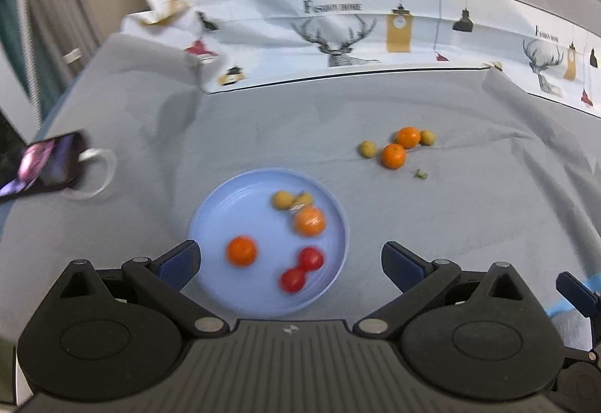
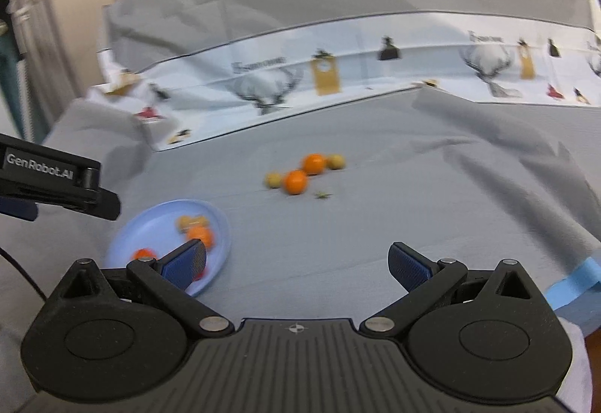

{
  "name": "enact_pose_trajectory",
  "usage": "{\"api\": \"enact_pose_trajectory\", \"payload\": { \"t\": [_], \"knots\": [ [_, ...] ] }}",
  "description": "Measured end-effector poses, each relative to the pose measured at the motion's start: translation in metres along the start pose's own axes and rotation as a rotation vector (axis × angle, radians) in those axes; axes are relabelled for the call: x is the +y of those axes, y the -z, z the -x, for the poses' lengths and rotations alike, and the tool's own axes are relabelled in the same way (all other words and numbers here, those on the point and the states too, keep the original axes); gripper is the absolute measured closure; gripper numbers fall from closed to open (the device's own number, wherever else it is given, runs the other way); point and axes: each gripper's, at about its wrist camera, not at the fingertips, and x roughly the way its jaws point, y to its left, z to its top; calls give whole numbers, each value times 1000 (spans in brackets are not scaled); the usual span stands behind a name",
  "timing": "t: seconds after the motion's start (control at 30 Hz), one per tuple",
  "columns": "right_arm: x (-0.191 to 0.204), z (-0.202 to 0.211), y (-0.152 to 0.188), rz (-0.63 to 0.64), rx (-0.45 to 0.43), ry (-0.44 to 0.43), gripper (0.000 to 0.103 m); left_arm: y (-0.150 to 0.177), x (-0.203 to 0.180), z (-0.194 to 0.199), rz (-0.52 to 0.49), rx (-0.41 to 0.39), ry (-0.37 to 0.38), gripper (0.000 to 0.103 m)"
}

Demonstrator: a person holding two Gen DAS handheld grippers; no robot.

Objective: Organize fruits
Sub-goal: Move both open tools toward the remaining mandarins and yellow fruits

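Fruits [image 2: 296, 181] beyond the plate [image 1: 210, 214] wait; both grippers [image 1: 291, 263] [image 2: 296, 261] gape empty — pinch one orange gently.

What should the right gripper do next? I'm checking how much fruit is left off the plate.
Probably move the open right gripper forward to the nearer orange on the grey cloth and close on it. Two oranges and two small yellow fruits lie off the blue plate, which already holds several. Both grippers are empty, and the left gripper hangs over the plate.
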Motion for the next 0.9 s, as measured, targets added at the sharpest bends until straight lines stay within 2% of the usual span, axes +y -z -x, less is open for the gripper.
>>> {"api": "enact_pose_trajectory", "payload": {
  "t": [0.27,0.43,0.7,0.9],
  "knots": [
    [-46,-83,-24,18,-9,94,1,-52,-56,-90,-23,70,28,0],
    [-67,-161,-39,87,4,118,1,-80,-87,-158,-14,133,43,0],
    [-73,-275,-56,261,48,8,1,-110,-106,-257,85,243,60,0],
    [-62,-313,-63,337,14,-53,1,-109,-104,-296,78,304,59,0]
  ]
}}
